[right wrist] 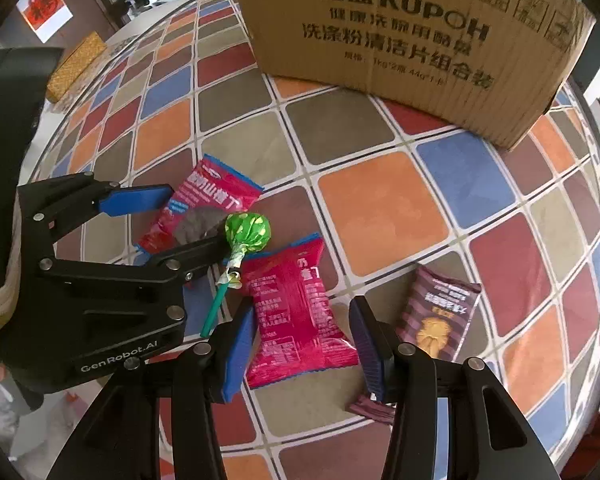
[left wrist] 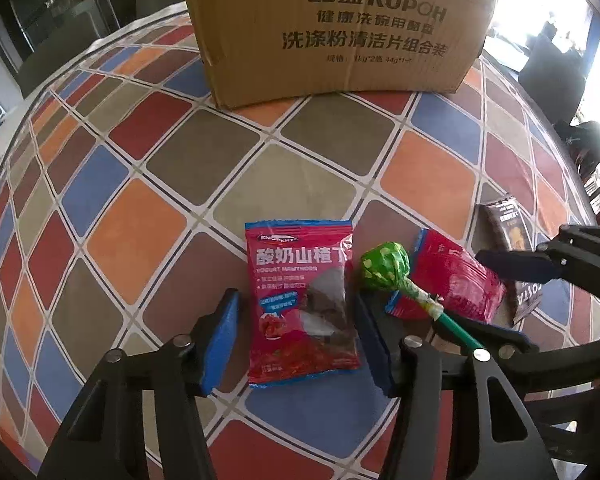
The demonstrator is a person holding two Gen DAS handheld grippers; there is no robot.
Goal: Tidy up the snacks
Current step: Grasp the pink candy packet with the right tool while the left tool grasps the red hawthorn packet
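My left fingers (left wrist: pixel 296 332) straddle hawthorn packet (left wrist: pixel 302 304), not gripping.
My right fingers (right wrist: pixel 302 344) straddle second red packet (right wrist: pixel 296 316); contact unclear; both on desk (left wrist: pixel 148 240).

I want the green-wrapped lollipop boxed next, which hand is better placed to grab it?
Probably the left gripper: the green-wrapped lollipop lies just beside its finger, the stick passing that finger's base. The right gripper straddles the red back-side-up packet, further away.
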